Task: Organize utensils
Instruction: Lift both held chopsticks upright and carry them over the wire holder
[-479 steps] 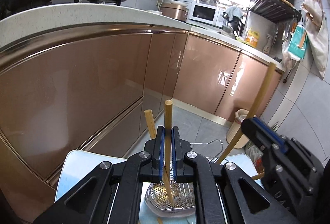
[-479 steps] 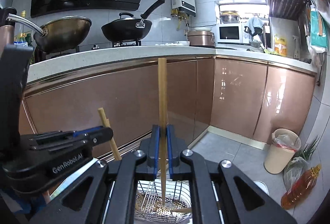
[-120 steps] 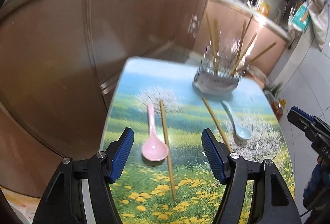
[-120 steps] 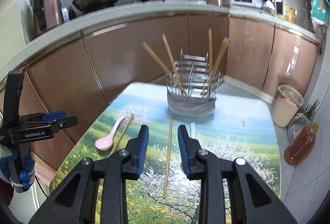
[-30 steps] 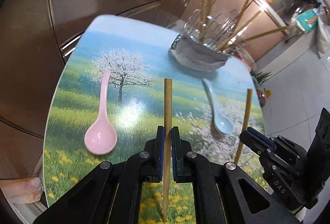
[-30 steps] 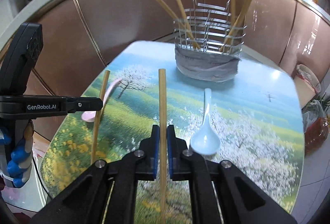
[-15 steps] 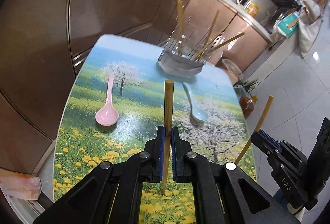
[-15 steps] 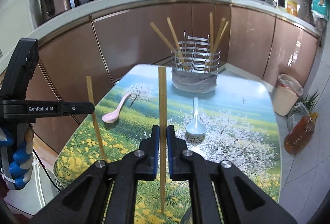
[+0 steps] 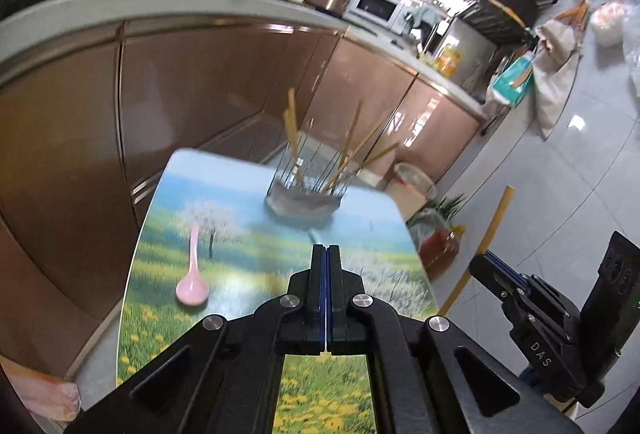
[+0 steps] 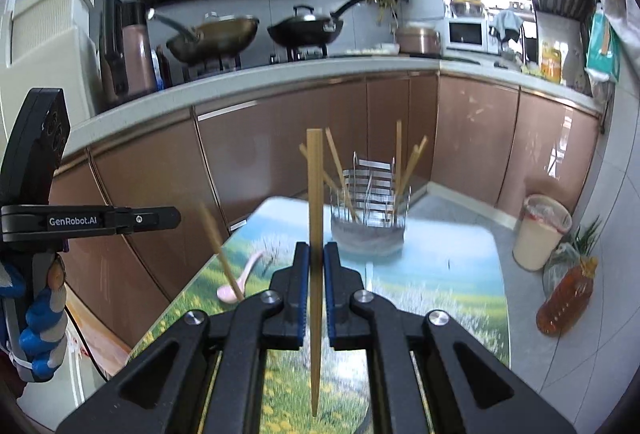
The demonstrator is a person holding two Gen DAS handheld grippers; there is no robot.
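A wire utensil holder [image 9: 304, 194] with several wooden chopsticks stands at the table's far end; it also shows in the right wrist view [image 10: 368, 218]. My right gripper [image 10: 316, 258] is shut on a wooden chopstick [image 10: 314, 218], held upright above the table. My left gripper [image 9: 327, 258] has its jaws pressed together; no chopstick shows between them in its own view. In the right wrist view a blurred chopstick [image 10: 220, 250] hangs below the left gripper [image 10: 172, 220]. A pink spoon [image 9: 193, 282] lies on the table's left. The blue spoon is mostly hidden behind my left fingers.
The small table [image 9: 240, 194] has a landscape-print top. Brown kitchen cabinets [image 9: 200, 82] stand behind and left of it. A bin [image 10: 540, 230] and an oil bottle [image 10: 564, 298] stand on the floor to the right.
Both grippers have risen and tilted up from the table, each carrying a chopstick. The chopstick no longer shows between the left jaws in the left wrist view.
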